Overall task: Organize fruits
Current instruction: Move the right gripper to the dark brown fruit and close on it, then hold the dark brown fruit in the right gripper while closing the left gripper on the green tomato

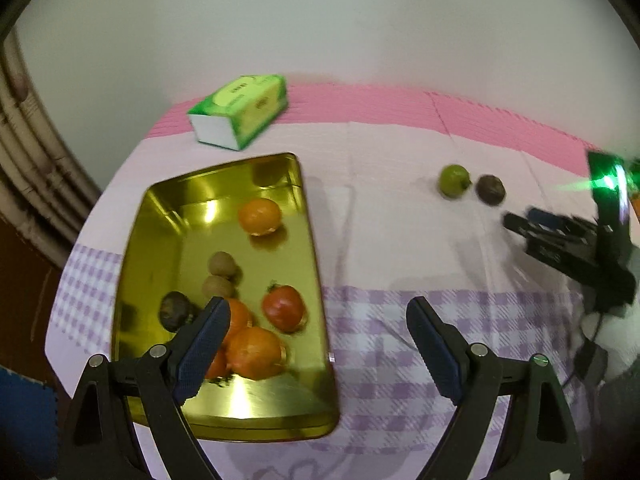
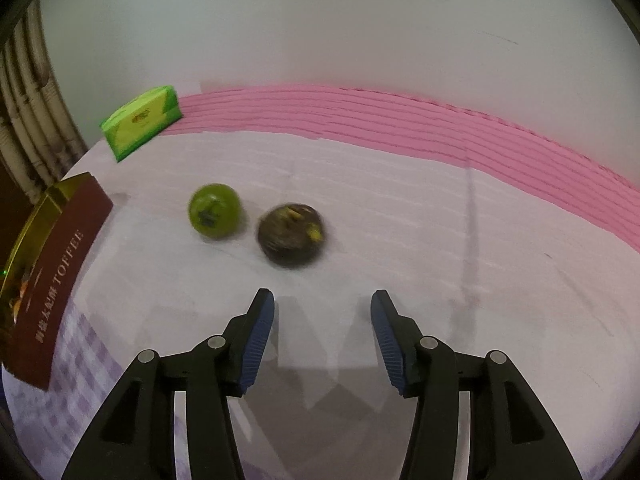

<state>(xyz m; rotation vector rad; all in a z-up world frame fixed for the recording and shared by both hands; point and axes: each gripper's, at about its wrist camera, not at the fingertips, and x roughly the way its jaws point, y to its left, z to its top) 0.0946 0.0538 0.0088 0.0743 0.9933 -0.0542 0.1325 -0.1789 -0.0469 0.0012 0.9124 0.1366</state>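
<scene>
Two fruits remain loose on the bench (image 2: 400, 208): a green fruit (image 2: 215, 211) and, just beside it, a dark brown round fruit (image 2: 291, 235), both well apart from the gold tin tray (image 1: 248, 408). The tray already holds oranges, kiwis, a red tomato-like fruit and another dark one, so it is likely the collecting place. The right gripper (image 2: 322, 340) points at the dark fruit with jaws parted and nothing between them, apparently lining up a grasp. The left gripper (image 1: 316, 352) hangs by the tray's edge, jaws spread wide and empty. A green tissue box (image 1: 240, 110) sits behind.
</scene>
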